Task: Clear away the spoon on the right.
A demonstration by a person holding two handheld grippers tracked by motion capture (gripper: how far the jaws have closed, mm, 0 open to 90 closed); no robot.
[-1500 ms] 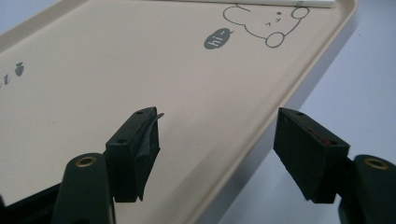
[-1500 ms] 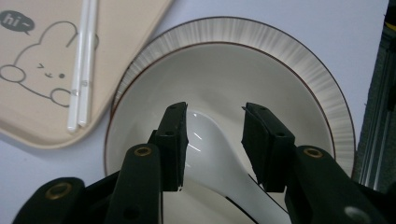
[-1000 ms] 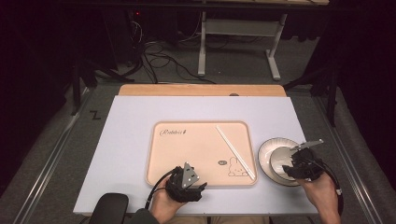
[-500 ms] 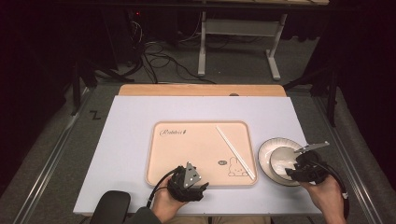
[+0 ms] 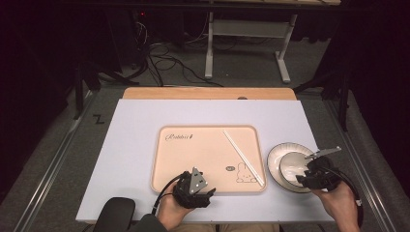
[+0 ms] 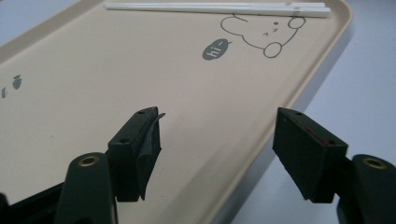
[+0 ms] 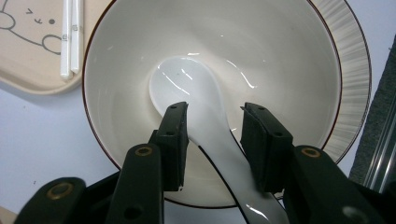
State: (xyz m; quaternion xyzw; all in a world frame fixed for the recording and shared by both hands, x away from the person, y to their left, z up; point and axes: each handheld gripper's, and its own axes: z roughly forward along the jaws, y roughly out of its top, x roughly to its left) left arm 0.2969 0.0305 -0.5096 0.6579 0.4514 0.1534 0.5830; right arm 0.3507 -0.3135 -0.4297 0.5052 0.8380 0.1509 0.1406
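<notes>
The right gripper [image 7: 212, 135], jaws just closing yet apart, straddles the white soup spoon [image 7: 196, 93], whose scoop points into the bowl [image 7: 289, 56], handle toward the gripper. The left gripper [image 6: 217, 154] is open.

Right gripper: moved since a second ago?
Barely: the right gripper stays over the bowl, beside the tray; its jaws have just been closing around the spoon.

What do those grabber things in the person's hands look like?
Both are black. The left gripper has a grey three-cornered plate on top and a black cable trailing behind. The right gripper has one too. Up close, each has two blocky black jaws on arms with brass-ringed holes.
</notes>
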